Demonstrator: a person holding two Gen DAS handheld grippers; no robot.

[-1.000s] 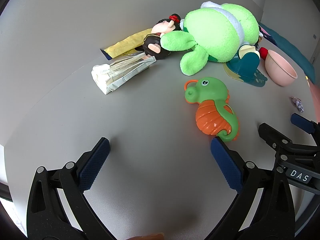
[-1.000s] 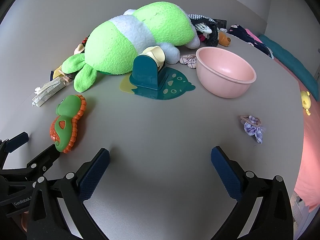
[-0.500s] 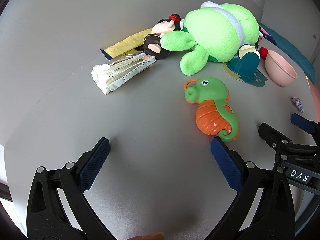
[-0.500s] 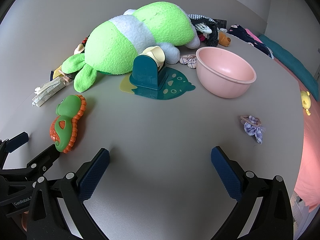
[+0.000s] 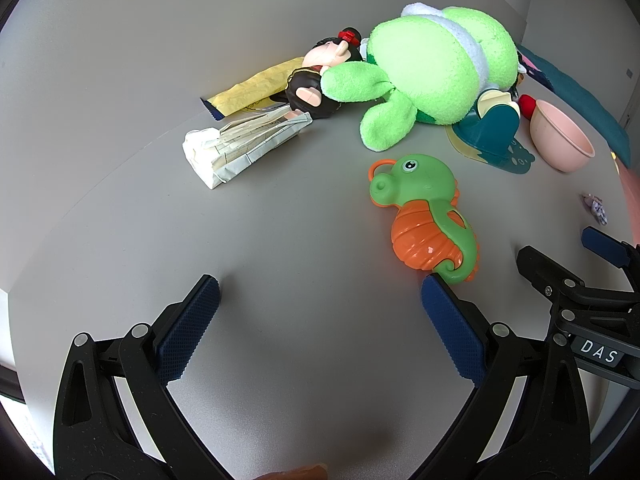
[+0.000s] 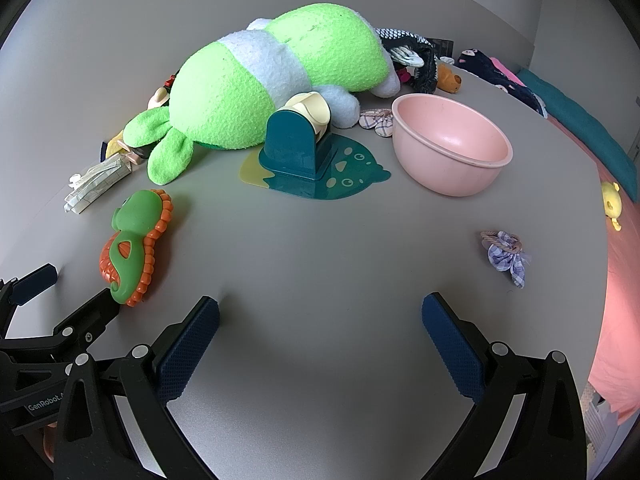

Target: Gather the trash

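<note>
A crumpled white paper wrapper (image 5: pixel 240 144) lies on the grey table (image 5: pixel 280 360), far ahead and left of my left gripper (image 5: pixel 316 304); it also shows in the right wrist view (image 6: pixel 96 184). A yellow wrapper (image 5: pixel 252 88) lies behind it, partly under a doll (image 5: pixel 320 80). My left gripper is open and empty above the table. My right gripper (image 6: pixel 320 320) is open and empty; it also shows at the right edge of the left wrist view (image 5: pixel 568 264).
A green and orange seahorse toy (image 5: pixel 428 216) lies just beyond the left gripper's right finger. A big green plush (image 6: pixel 272 80), a teal tape holder (image 6: pixel 296 148), a pink bowl (image 6: pixel 452 148) and a small fabric scrunchie (image 6: pixel 504 252) lie ahead. Clothes lie at the back right.
</note>
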